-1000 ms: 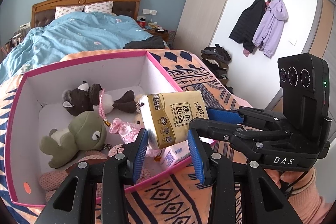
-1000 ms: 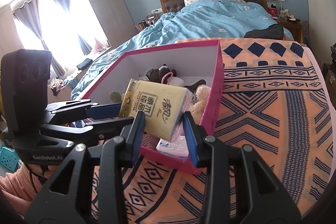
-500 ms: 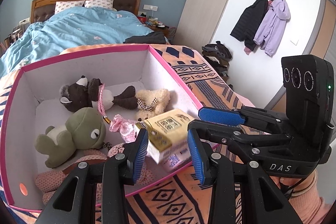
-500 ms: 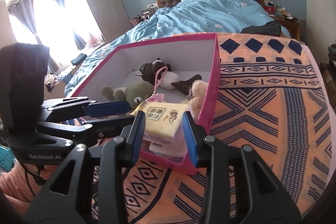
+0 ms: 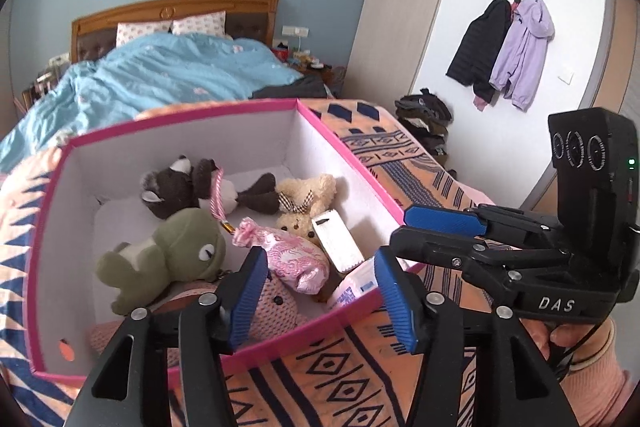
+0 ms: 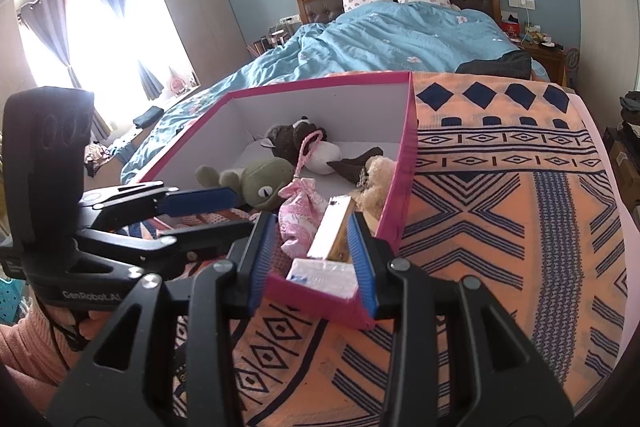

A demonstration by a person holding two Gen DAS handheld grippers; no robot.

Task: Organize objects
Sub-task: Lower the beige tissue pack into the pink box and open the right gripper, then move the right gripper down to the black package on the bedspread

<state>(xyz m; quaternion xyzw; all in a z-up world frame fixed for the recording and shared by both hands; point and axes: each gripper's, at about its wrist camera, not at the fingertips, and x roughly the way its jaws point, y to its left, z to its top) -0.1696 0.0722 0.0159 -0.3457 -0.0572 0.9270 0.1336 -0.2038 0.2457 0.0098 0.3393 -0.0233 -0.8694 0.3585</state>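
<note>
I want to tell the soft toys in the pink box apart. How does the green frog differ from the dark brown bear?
The green frog is olive with a big stitched eye; the dark brown bear is near black-brown with a white belly. The frog lies nearer the gripper, the bear farther back, toward the box's far wall. A pink cord crosses the bear, not the frog. Both are plush toys lying on the box floor.

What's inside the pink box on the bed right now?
Inside the pink box: a dark plush, green frog, cream bear, pink pouch, yellow tissue pack, blue-and-white packet and pink knitted toy. Anything beneath them is hidden.
</note>
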